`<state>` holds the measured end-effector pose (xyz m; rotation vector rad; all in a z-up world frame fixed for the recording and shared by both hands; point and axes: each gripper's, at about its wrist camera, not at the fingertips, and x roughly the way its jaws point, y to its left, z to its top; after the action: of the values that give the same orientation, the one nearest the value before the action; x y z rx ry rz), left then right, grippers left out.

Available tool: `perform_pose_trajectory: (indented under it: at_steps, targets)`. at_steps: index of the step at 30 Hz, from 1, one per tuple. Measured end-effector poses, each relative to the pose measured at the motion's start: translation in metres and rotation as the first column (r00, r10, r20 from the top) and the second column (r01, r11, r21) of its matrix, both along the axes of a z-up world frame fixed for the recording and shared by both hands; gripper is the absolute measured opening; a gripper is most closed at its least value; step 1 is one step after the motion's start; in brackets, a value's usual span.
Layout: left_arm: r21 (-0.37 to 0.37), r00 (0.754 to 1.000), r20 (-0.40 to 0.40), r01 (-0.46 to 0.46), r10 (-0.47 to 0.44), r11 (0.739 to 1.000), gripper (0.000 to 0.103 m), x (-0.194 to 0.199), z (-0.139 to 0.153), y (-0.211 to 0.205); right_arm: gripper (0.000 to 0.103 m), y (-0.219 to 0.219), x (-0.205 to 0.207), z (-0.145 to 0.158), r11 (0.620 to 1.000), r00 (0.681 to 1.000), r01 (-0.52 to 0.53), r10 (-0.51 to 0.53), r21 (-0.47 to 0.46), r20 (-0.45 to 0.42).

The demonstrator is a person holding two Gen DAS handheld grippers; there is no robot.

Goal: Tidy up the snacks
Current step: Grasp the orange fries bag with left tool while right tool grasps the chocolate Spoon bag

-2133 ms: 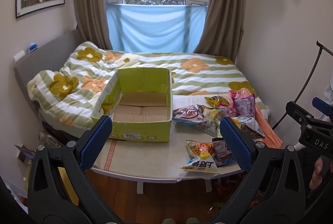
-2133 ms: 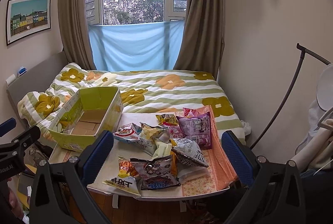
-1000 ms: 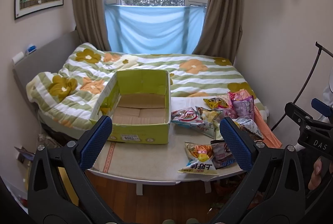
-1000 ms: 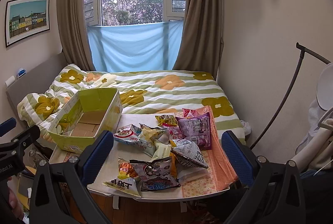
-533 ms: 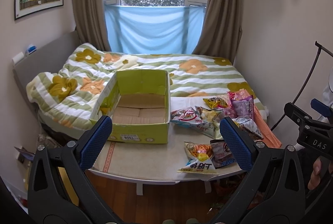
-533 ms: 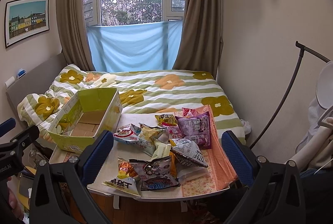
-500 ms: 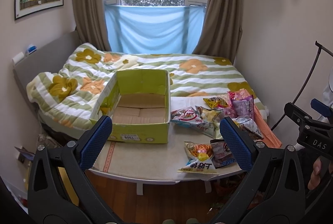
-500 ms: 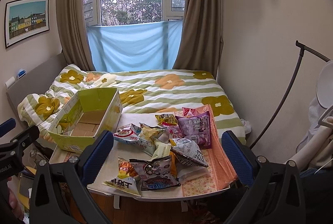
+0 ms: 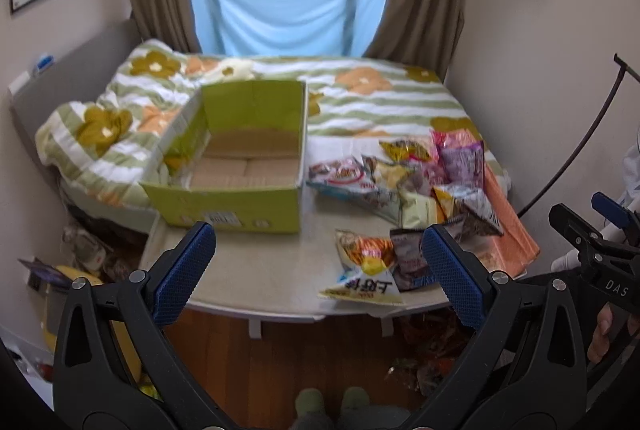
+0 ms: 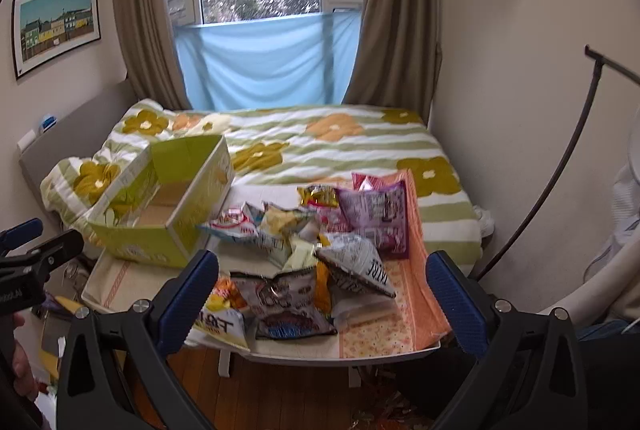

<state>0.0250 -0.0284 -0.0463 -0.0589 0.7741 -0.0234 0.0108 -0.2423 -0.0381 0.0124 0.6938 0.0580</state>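
Bedside, a small table [image 10: 384,340] carries a heap of snack bags [image 10: 316,254] just ahead of the right gripper [image 10: 320,294], an empty green box [image 9: 240,166] ahead of the left gripper [image 9: 316,270]. Both jaws gape, holding nothing. Bags look light, crinkly, crushable; I'd pinch a sealed edge.

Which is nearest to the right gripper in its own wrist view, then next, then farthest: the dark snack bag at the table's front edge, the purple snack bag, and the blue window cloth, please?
From the right gripper:
1. Dark snack bag, front edge.
2. Purple snack bag, table's far side.
3. Blue window cloth, beyond the bed.
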Motion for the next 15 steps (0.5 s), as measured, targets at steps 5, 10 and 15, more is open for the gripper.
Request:
perform_pose_trajectory:
  at_steps: [5,10,15]
  targets:
    - [-0.011,0.995,-0.101,0.026,-0.027,1.0,0.102,0.016,-0.044,-0.016,0.103,-0.017,0.014,-0.039,0.997,0.996,-0.07,0.072,0.03,-0.059]
    - [-0.031,0.98,-0.184,0.066,-0.071,0.997,0.102,0.042,-0.093,-0.029,0.103,-0.02,0.03,-0.087,0.983,0.977,-0.175,0.18,0.055,-0.111]
    - [-0.079,0.959,-0.249,0.119,-0.135,0.99,0.102,0.071,-0.135,-0.04,0.103,-0.007,0.042,-0.129,0.961,0.952,-0.272,0.275,0.042,-0.137]
